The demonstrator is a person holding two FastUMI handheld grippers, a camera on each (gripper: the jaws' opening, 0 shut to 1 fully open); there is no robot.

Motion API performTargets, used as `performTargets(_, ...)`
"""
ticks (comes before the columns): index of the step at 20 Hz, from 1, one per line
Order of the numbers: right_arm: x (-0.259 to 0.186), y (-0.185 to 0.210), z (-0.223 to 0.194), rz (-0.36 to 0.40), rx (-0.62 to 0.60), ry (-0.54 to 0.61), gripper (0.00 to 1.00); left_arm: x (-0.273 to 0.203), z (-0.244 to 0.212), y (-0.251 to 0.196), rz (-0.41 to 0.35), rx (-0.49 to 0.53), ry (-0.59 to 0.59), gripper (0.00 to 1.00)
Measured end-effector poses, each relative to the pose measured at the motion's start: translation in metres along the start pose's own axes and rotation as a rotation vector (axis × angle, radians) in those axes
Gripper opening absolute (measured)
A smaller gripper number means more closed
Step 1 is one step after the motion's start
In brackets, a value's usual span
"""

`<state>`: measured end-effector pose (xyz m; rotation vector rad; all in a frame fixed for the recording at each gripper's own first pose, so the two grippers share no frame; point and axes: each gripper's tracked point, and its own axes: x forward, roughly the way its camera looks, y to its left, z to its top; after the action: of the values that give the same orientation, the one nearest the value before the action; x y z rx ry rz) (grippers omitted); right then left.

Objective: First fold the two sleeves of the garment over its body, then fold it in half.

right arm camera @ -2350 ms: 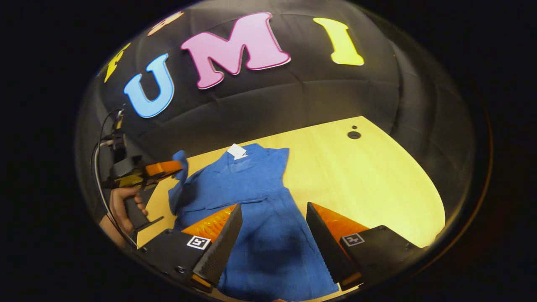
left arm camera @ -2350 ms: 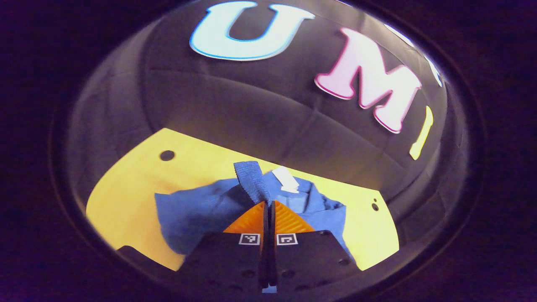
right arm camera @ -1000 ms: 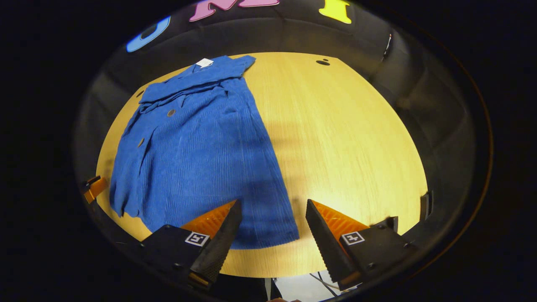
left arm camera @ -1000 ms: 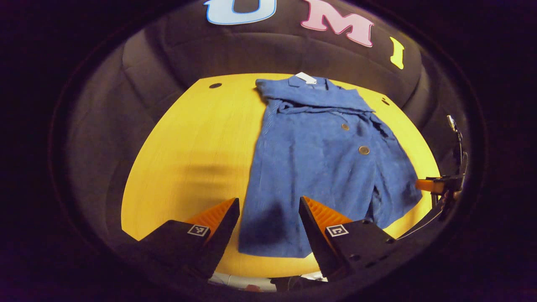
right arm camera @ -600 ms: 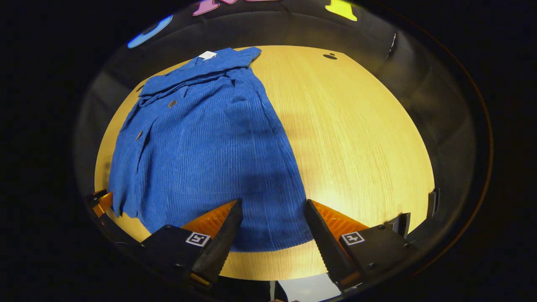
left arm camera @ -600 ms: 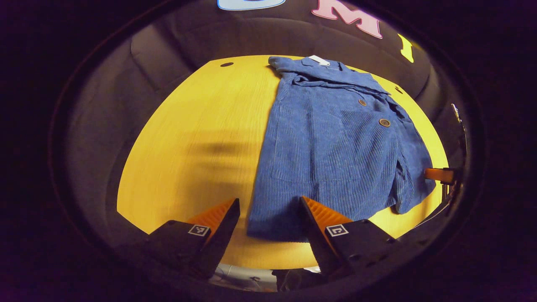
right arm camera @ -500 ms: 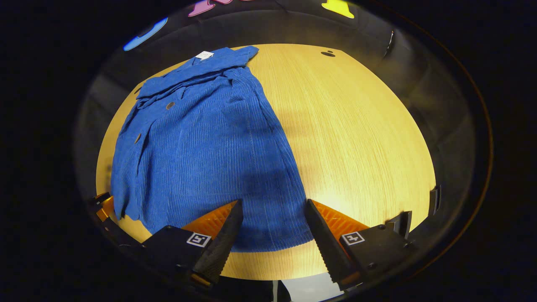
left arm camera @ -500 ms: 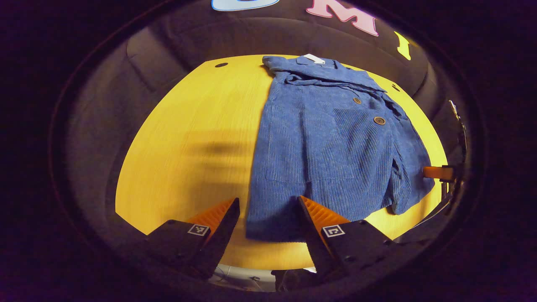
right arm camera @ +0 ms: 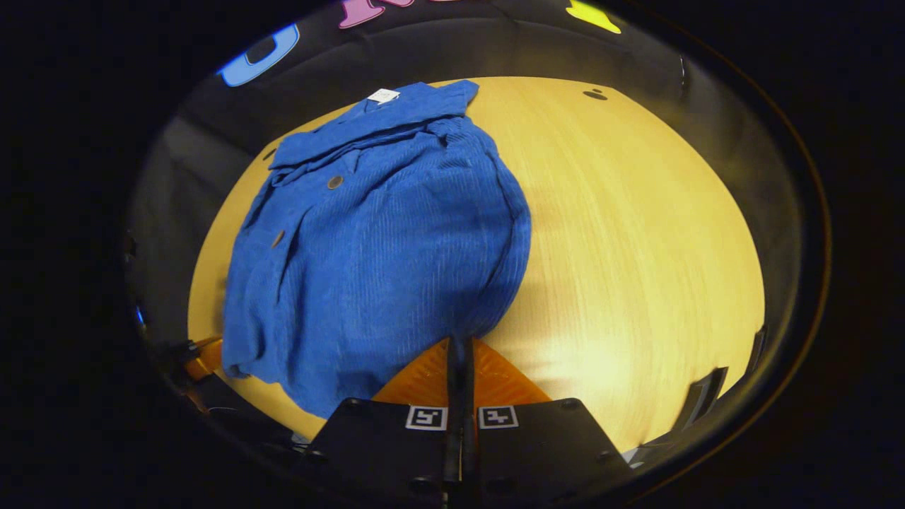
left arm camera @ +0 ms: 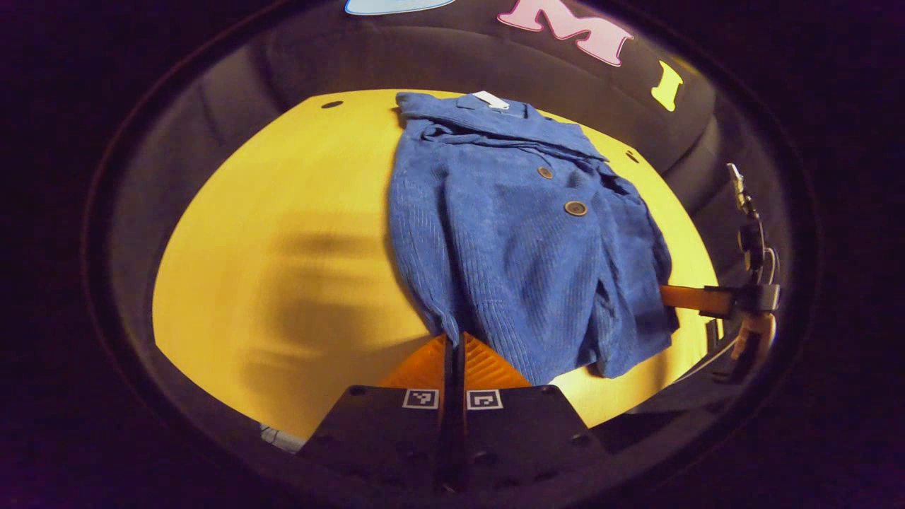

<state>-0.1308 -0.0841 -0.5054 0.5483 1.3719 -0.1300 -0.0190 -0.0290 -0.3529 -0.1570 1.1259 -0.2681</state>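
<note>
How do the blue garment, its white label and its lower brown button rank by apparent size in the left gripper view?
1. Blue garment, by far the largest.
2. White label.
3. Lower brown button.
The label lies farther from the camera, so its lead over the button is unsure.

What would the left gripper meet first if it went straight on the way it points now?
The left gripper is shut on the hem of the blue jacket. Straight ahead lies more of that jacket, likely met first; depth is unclear.

Right gripper [right arm camera: 458,346] clamping garment [right arm camera: 382,233] hem
</note>
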Motion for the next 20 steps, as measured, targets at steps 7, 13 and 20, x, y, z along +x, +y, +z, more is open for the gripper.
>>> performTargets(7,-0.034,0.023,0.105,0.066,0.017,-0.195,0.02,-0.047,0.091,-0.015,-0.086,-0.05,-0.178,0.0)
performTargets(13,-0.036,0.058,0.264,0.131,-0.018,-0.382,0.02,-0.047,0.259,0.008,-0.062,0.043,-0.361,0.0)
performTargets(20,0.046,0.05,0.455,0.021,-0.098,-0.555,0.01,0.035,0.46,0.071,0.073,0.158,-0.597,0.0)
